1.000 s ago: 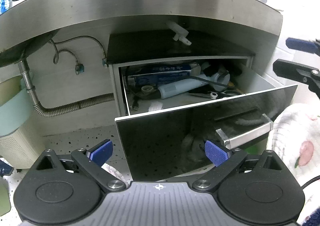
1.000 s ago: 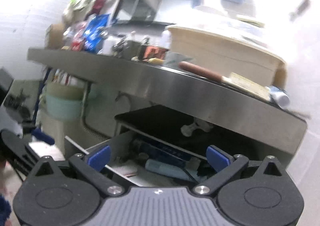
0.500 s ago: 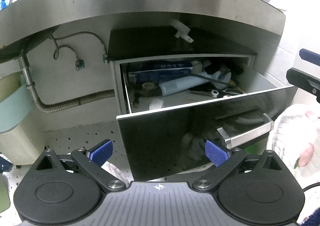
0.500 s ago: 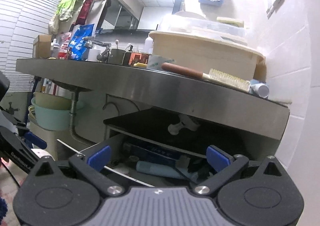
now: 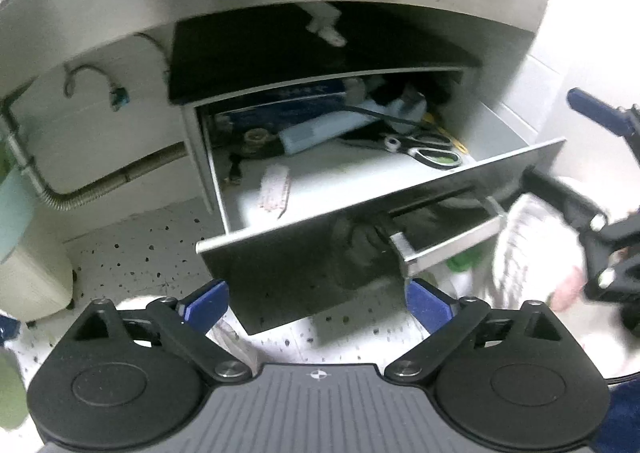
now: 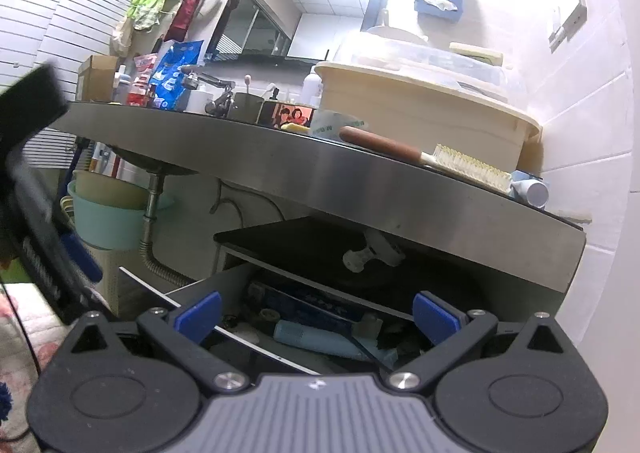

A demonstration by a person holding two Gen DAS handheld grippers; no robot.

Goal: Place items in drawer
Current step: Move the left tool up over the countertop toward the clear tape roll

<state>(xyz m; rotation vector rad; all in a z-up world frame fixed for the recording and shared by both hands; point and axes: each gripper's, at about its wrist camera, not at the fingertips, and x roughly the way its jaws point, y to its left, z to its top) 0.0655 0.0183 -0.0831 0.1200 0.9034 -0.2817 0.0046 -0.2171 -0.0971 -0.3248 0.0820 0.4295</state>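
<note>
Left gripper [image 5: 316, 303] gapes empty just before open drawer [image 5: 360, 229].

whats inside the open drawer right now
The drawer holds scissors, a light blue tube, a dark blue box, a black cable and a small white card. The back is shadowed under the shelf.

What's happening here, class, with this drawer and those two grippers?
A person holds both grippers in front of an open drawer under a steel counter. The left gripper and right gripper are open and empty. Scissors and a pale blue tube already lie inside.
</note>
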